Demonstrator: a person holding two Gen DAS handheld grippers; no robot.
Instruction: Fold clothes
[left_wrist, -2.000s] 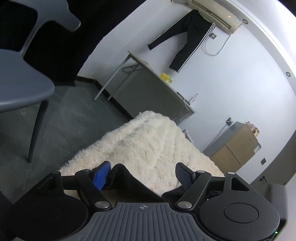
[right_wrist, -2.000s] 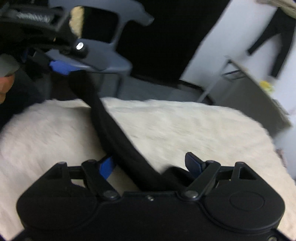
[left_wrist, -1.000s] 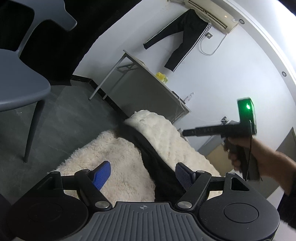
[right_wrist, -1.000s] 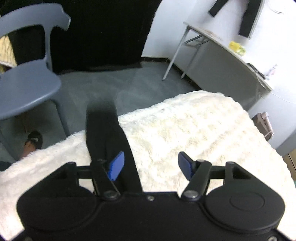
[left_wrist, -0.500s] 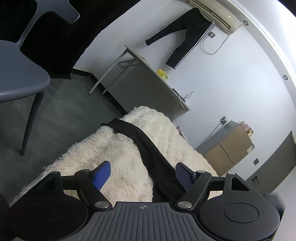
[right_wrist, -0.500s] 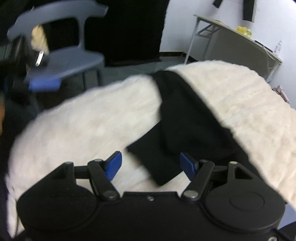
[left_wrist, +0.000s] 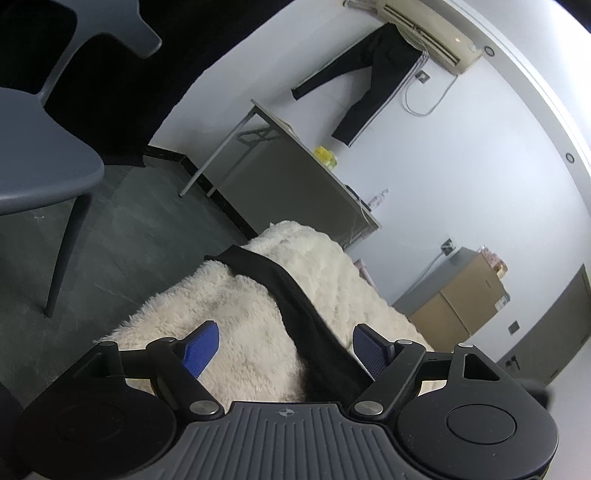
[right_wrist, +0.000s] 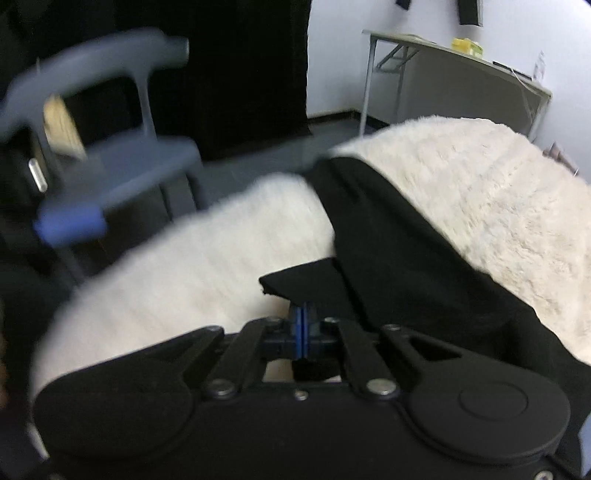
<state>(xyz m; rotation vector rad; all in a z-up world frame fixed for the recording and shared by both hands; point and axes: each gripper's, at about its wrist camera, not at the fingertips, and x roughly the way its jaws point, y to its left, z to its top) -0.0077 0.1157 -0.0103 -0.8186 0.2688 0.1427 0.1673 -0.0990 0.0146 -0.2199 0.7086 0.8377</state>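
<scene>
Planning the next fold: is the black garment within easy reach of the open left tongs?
Probably yes: the black garment runs across the white rug right up between the open left tongs, nothing blocking.

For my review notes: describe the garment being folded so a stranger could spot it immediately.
Find the cream shaggy rug covering the surface beside the grey chair. Across it lies a long black garment, one corner near the shut right claw. Unlike the striped black trousers hanging on the wall, it is plain and lies on the rug.
</scene>
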